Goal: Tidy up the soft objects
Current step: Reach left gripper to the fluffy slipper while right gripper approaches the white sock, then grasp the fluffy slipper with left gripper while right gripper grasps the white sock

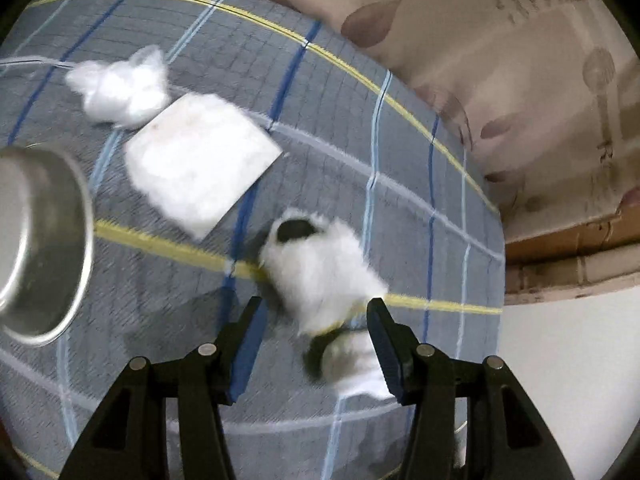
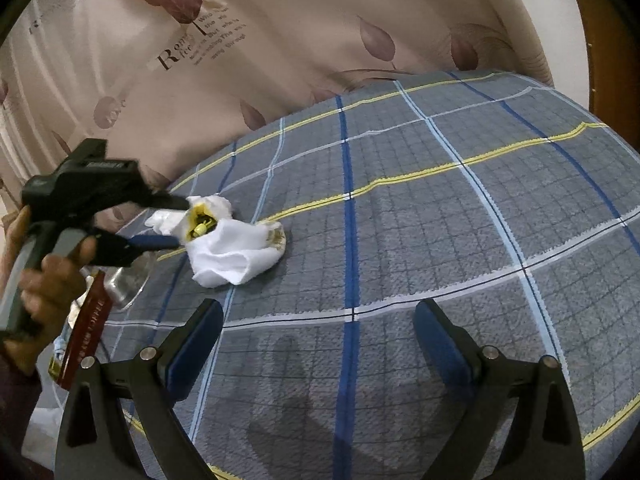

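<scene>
While the left claw hangs open over the crumpled white cloth (right claw idle, open), closing on it comes next

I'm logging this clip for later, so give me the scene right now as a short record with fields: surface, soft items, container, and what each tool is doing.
surface: plaid bedspread, grey with blue and yellow lines
soft items: crumpled white cloth; flat white pad; white fluffy wad
container: metal bowl at the left edge of the left wrist view
left tool: jaws apart, at the crumpled white cloth, pads not pressing it
right tool: jaws open, empty, above bare bedspread
blur: left wrist view is smeared
</scene>
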The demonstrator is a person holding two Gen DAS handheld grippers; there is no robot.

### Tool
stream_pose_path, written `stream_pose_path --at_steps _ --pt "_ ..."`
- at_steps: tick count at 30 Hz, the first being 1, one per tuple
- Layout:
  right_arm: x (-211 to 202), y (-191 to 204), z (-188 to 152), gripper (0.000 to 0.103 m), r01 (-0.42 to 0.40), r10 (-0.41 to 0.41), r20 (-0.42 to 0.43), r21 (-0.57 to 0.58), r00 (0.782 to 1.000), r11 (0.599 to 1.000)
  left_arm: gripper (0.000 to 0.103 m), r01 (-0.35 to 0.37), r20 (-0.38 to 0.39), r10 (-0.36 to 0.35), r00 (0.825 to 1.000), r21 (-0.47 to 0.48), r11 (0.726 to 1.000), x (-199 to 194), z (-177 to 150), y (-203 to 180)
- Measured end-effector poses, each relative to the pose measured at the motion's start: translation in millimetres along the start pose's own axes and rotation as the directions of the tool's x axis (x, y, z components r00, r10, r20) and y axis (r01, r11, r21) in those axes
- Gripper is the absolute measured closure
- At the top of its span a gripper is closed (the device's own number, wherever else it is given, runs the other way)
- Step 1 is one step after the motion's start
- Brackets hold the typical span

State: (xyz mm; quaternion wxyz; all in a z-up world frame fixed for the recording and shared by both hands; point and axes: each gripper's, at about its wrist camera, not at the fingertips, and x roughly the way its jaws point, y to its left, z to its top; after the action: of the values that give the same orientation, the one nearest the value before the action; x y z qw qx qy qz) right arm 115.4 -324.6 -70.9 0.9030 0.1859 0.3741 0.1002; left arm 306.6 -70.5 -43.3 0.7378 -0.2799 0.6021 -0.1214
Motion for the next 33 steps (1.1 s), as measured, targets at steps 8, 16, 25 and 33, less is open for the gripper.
stream_pose_path --at_steps 8,16,25,33 --pt "-2.3 0.8 -0.5 0.007 -0.024 0.024 0.011 -0.005 1.000 1.000 0.042 -0.053 -0.013 0.052 0.999 -0.062 0.997 20.5 21.4 -1.3" --pt "-3.8 1.2 -1.5 0.007 -0.029 0.029 0.016 -0.006 0.999 1.000 0.038 -0.086 -0.071 0.078 0.994 -0.121 0.989 33.7 23.1 5.4" --pt "-3.2 0.8 -2.0 0.007 -0.022 0.022 0.010 -0.001 1.000 1.000 0.037 -0.218 -0.082 0.217 0.973 0.006 0.976 45.3 15.5 -18.9" --pt "3.3 -5.4 0.3 0.007 -0.017 0.017 -0.013 0.024 1.000 1.000 0.079 -0.221 0.059 0.217 0.974 0.069 0.973 16.3 -6.1 -15.4"
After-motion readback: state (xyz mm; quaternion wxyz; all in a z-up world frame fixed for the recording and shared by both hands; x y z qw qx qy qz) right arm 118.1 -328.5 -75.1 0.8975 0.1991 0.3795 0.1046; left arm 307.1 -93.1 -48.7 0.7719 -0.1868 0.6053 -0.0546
